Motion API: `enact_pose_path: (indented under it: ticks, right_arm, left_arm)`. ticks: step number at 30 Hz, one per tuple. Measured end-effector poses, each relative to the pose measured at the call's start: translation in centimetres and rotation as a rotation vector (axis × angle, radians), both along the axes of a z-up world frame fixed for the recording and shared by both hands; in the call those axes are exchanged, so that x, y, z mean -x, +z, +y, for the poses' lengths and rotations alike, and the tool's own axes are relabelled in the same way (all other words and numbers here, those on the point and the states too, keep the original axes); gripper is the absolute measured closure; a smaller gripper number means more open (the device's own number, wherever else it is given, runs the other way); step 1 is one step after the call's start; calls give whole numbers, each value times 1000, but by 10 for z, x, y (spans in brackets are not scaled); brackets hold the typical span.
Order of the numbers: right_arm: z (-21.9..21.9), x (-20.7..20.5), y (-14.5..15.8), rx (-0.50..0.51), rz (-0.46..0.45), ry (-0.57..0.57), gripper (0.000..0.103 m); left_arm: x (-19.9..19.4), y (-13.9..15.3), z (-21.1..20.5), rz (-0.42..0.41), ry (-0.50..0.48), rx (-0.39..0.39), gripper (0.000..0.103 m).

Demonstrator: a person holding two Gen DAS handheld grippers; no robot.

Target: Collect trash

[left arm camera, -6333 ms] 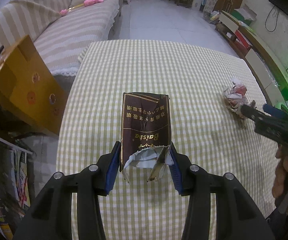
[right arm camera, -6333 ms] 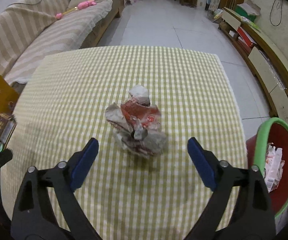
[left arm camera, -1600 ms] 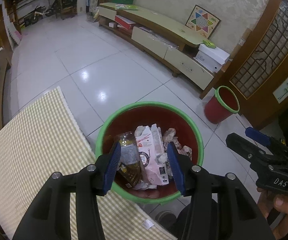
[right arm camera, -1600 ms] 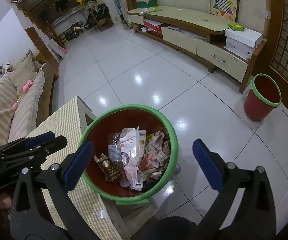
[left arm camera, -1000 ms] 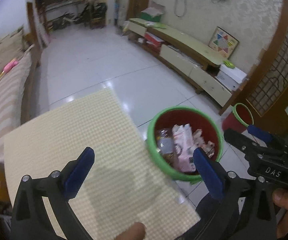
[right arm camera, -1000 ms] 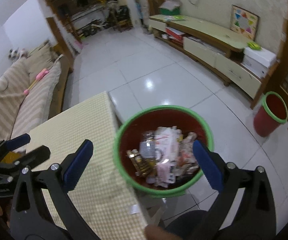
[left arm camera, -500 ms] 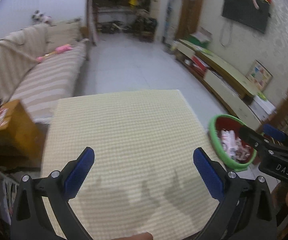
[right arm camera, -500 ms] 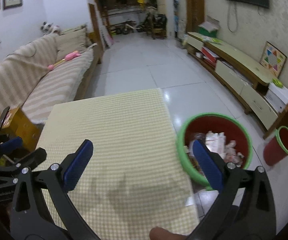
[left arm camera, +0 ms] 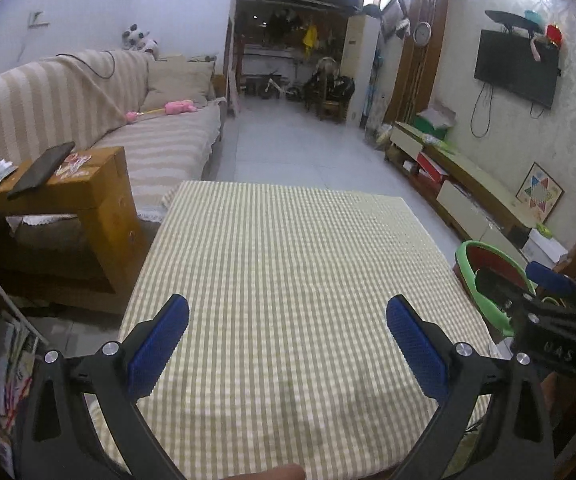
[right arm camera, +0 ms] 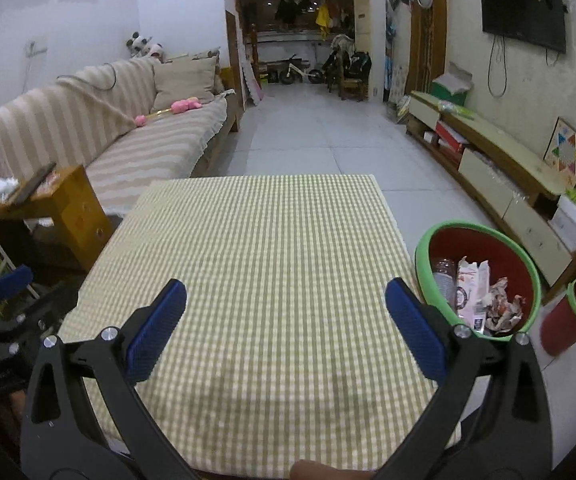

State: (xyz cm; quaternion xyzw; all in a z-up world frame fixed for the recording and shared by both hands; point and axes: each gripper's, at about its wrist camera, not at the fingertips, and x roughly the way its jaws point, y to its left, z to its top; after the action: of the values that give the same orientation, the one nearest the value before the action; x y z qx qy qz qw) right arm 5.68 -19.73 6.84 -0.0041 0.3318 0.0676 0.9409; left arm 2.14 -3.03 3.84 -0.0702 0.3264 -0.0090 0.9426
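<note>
Trash [right arm camera: 483, 292] sits in the bin [right arm camera: 421, 258] just beside the bench [right arm camera: 256, 264], on its right: crumpled wrappers, a carton and what looks like a clear bottle, heaped loosely. Nothing shows on the bench's checked cloth, so the collecting looks done. Best now is a slow sweep along the edges and the floor for stray scraps. Left claw [left arm camera: 288, 338] and right claw [right arm camera: 286, 322] both hang spread wide and empty above the soft woven cloth. Round bin, red plastic, green rim.
</note>
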Motion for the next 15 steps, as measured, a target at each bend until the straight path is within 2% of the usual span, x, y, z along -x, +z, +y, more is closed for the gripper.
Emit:
enact_pose_path:
  ticks: [4, 9, 15]
  right_arm:
    - [5, 16, -7, 24, -41, 8, 5]
    - [17, 23, -10, 56, -61, 36, 5]
    - [16, 24, -13, 36, -45, 50, 5]
  left_arm:
    - [-3, -14, 3, 19, 23, -46, 8]
    - [-2, -30, 18, 61, 55, -42, 8]
    - [5, -27, 10, 25, 21, -53, 8]
